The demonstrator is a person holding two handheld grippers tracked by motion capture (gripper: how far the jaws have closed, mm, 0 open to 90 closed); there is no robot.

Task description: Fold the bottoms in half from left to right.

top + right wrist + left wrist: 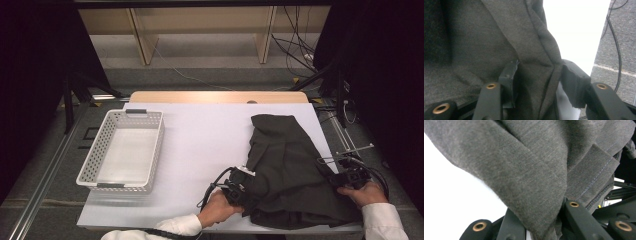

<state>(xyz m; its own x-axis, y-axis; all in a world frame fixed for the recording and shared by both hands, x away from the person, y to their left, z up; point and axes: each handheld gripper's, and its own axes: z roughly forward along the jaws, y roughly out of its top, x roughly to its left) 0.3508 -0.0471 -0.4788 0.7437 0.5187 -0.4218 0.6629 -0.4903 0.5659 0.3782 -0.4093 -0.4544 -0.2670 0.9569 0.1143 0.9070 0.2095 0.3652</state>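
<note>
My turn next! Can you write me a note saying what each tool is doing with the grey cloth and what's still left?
Left tool: shut on the near-left edge of the grey cloth.
Right tool: jaws apart around a fold at the cloth's right edge, not pressing it.
Cloth: rumpled on the right half of the white table.
White basket: empty, on the left.
Done: only the left grip.
Left: probably fold the cloth and put it in the basket.

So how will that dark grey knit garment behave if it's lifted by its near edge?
The dark grey knit garment will probably hang limp: it already lies in soft folds on the white tabletop. It looks light, bunching easily between the left gripper. The matte weave and stitched hem suggest it is unlikely to slip.
</note>
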